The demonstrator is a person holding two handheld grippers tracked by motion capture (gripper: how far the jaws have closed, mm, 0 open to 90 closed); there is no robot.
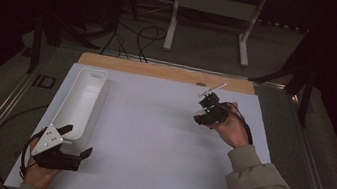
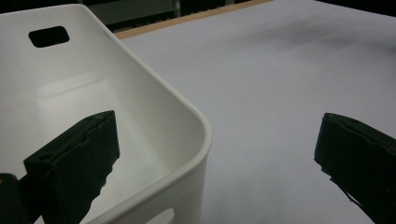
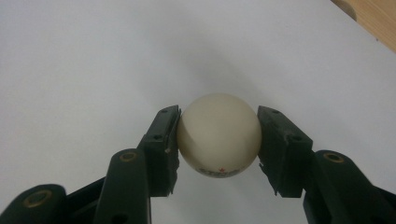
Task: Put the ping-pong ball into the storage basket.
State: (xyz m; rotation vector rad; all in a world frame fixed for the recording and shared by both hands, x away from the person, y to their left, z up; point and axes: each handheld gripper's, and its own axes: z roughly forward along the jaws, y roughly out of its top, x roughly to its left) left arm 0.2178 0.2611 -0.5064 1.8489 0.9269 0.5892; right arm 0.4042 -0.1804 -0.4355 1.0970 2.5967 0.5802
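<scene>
White sheet material covers the worktop (image 1: 159, 143), and all positions below are given relative to the white bin (image 1: 82, 102) standing along its left side. The bin is a long, open, rigid plastic container with a slot handle in its end wall; it looks empty.

The left gripper (image 1: 79, 143) sits at the bin's near end. Its fingers (image 2: 74, 163) are spread wide apart: one lies over the bin's interior, the other outside the wall, so the near corner of the rim stands between them. Nothing is held.

The right gripper (image 1: 201, 120) is well apart from the bin, across the worktop toward the far right. Its fingers (image 3: 163, 140) are clamped on a cream ball (image 3: 218, 135), one pad on each side at the widest girth.

Handling judgement: the ball resembles a table-tennis ball, so expect it to be very light, smooth and thin-shelled. Grip across the full diameter with light pressure; an off-centre pinch may squirt it out, and excess force may dent it.
</scene>
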